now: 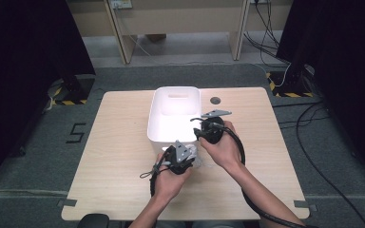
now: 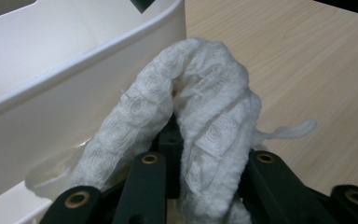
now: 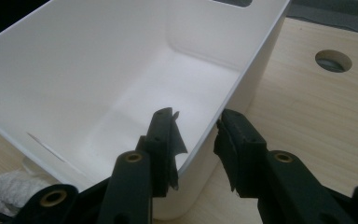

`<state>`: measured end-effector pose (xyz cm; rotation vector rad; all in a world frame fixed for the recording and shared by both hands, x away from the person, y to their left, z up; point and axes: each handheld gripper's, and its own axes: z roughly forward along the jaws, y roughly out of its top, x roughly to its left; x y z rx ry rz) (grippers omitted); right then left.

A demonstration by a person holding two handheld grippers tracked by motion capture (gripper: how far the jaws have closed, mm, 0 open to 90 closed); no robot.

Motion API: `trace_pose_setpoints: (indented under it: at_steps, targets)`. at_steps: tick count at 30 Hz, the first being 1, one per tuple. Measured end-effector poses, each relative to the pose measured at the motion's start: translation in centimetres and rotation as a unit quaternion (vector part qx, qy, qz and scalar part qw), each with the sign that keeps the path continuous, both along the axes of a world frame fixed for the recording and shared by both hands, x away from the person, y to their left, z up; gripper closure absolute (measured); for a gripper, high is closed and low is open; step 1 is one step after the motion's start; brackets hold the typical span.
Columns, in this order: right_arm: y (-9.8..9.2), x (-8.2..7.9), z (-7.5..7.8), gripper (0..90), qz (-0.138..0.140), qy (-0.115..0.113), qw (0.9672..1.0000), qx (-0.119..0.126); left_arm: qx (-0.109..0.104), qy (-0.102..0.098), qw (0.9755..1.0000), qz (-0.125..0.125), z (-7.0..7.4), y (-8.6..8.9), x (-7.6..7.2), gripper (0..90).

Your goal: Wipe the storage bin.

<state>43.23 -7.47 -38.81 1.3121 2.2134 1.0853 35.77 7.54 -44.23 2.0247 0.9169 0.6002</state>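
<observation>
My left gripper [image 1: 190,155] is shut on a white quilted cloth [image 2: 200,107], which bulges up in a folded loop between its jaws. It hovers just off the near right corner of a white plastic bin [image 1: 171,135], whose outer wall [image 2: 51,98] stands close at the left in the left gripper view. My right gripper [image 3: 196,136] straddles the bin's right wall [image 3: 254,70] near its front corner, one jaw inside and one outside, pressed on the rim. The bin's inside [image 3: 121,84] looks bare. A bit of the cloth [image 3: 9,192] shows low at the left in the right gripper view.
The bin stands on a light wooden table [image 1: 119,156] with a round cable hole [image 1: 215,100] behind the right hand. A loose thread of cloth [image 2: 291,129] trails over the tabletop. Dark curtains flank the table; cables lie on the floor at the right.
</observation>
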Motion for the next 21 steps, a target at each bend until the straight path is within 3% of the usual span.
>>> trace_pose_setpoints:
  at_steps: [11,21]
  targets:
    - [0.0,0.0,0.1,66.1,-0.001,0.003,1.0000,0.000,-0.007,-0.016,0.9999,-0.001,1.4,-0.2,-0.3,74.7]
    - [0.0,0.0,0.1,66.1,0.001,0.006,1.0000,-0.002,0.005,-0.025,0.9997,-0.004,2.0,-0.6,-0.3,74.7]
